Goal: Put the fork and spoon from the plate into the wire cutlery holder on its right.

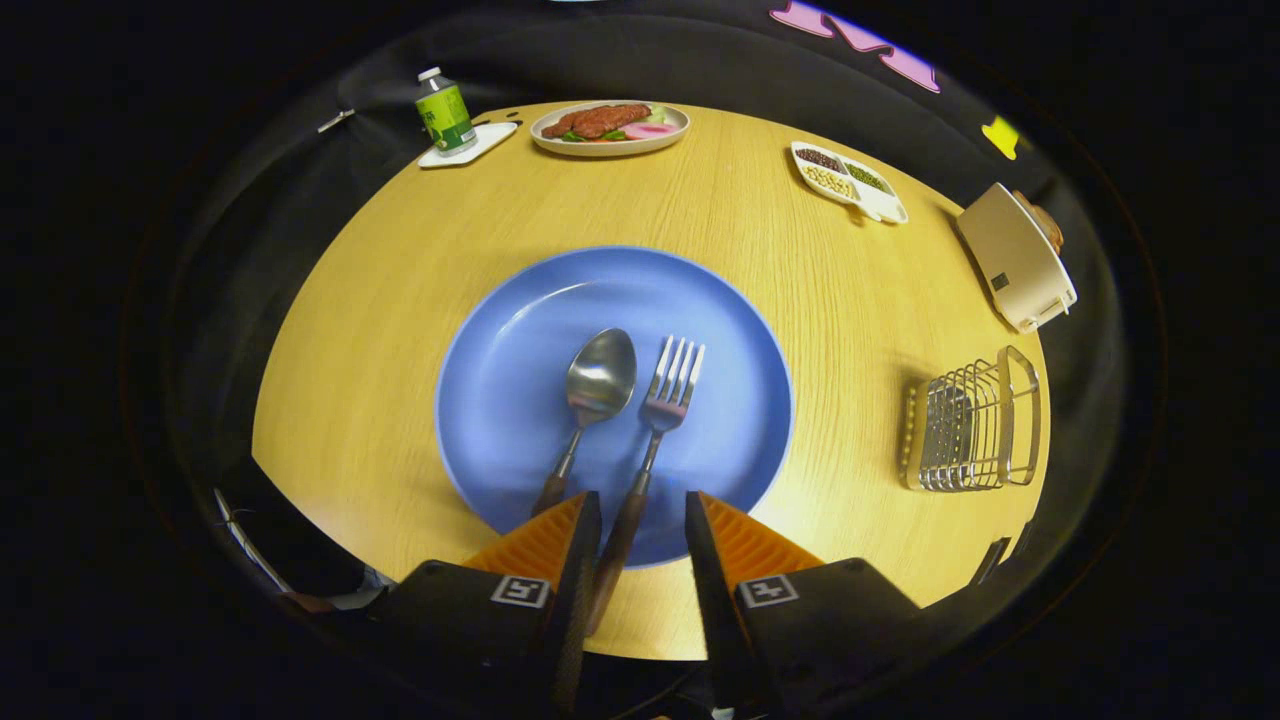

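A blue plate [520, 330] lies on the wooden table just ahead of my fingers. On it rest a metal spoon [598, 380] and a metal fork [668, 390], side by side, both with dark wooden handles pointing toward me. The fork's handle runs into the gap between my fingers, close to the left one. The spoon's handle end disappears behind my left finger. My gripper [642, 505] is open and hovers above the plate's near rim; neither finger presses on the fork. The wire cutlery holder [970, 425] stands to the right of the plate, near the table's right edge.
Along the far side of the table stand a green bottle on a white coaster [446, 112], a plate of food [610, 126] and a divided white dish of beans [848, 180]. A cream toaster-like box [1015, 258] sits behind the wire holder. Bare wood lies between plate and holder.
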The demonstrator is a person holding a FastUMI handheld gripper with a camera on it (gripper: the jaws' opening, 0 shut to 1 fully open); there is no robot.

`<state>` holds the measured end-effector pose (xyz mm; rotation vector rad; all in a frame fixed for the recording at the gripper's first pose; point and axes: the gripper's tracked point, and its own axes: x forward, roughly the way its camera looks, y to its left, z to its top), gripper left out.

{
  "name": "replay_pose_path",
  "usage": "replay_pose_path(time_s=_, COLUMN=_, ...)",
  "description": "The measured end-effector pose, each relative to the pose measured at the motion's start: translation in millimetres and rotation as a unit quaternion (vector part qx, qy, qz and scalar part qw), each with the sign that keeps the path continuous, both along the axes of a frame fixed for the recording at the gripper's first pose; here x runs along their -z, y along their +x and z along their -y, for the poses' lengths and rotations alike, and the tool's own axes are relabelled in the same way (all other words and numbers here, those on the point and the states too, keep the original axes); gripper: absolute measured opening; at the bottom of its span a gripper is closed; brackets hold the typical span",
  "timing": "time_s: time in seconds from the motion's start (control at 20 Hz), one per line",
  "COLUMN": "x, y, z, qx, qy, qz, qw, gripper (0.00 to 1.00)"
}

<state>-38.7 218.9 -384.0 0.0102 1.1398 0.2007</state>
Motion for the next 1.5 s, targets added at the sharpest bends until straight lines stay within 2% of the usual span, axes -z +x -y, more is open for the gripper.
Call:
replay_pose_path(time_s=0.05, x=6.2, y=-0.3, z=-1.1, qx=0.005, qy=-0.003, qz=-0.010, qw=1.000, gripper=0.45)
replay_pose_path(time_s=0.1, x=10.6, y=-0.1, z=-3.1, qx=0.008, qy=-0.002, qz=-0.016, qw=1.000, gripper=0.40)
replay_pose_path(time_s=0.2, x=13.1, y=0.8, z=-5.3, qx=0.021, qy=0.000, qz=-0.026, qw=0.999, gripper=0.41)
replay_pose_path(time_s=0.3, x=15.5, y=5.7, z=-4.4, qx=0.030, qy=0.003, qz=-0.028, qw=0.999, gripper=0.18)
replay_pose_path(time_s=0.35, x=16.1, y=6.7, z=-3.2, qx=0.030, qy=0.004, qz=-0.025, qw=0.999, gripper=0.13)
replay_pose_path(time_s=0.65, x=-15.8, y=13.7, z=12.7, qx=0.041, qy=0.028, qz=0.011, qw=0.999, gripper=0.10)
replay_pose_path(time_s=0.9, x=-76.4, y=15.4, z=42.3, qx=0.012, qy=0.065, qz=0.049, qw=0.997, gripper=0.10)
replay_pose_path(time_s=1.2, x=-122.1, y=2.5, z=133.5, qx=-0.011, qy=0.077, qz=0.036, qw=0.996, gripper=0.10)
replay_pose_path(time_s=1.5, x=-114.5, y=-23.0, z=235.9, qx=-0.039, qy=0.036, qz=-0.034, qw=0.998, gripper=0.10)
